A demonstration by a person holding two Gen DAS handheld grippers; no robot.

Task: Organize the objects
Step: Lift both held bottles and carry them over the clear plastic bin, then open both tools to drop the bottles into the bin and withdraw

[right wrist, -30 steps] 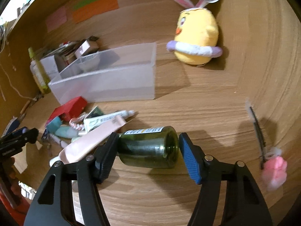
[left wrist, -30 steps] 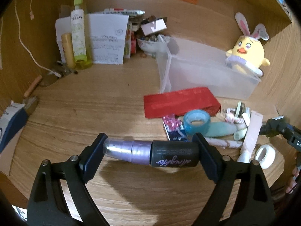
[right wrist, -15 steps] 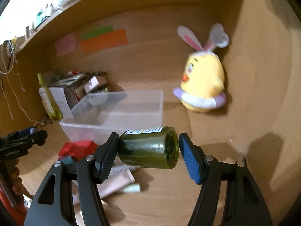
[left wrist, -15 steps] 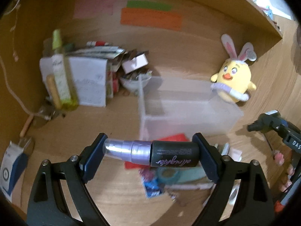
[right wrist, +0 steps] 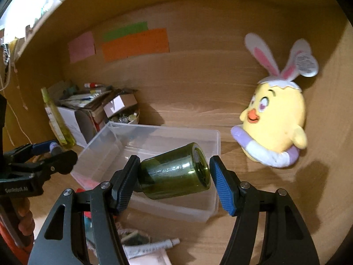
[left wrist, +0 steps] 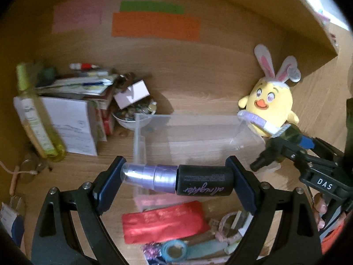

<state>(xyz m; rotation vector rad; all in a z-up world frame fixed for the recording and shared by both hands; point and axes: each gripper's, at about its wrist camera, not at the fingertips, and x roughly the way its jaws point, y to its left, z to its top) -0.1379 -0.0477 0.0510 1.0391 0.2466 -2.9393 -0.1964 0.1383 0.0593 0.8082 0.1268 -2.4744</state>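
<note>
The left gripper (left wrist: 176,180) is clamped end to end on a spray bottle (left wrist: 177,180), purple cap left, black body right, held level above the near left wall of the clear bin (left wrist: 187,132). The bottle looks light, stiff and smooth, so an endwise hold could let it pivot or slip. The right gripper (right wrist: 174,176) holds a green glass jar (right wrist: 174,174) over the bin's near side; its left pad presses the neck, but contact at the base is unclear. Glass is heavier and breakable, so it wants a low, gentle release.
</note>
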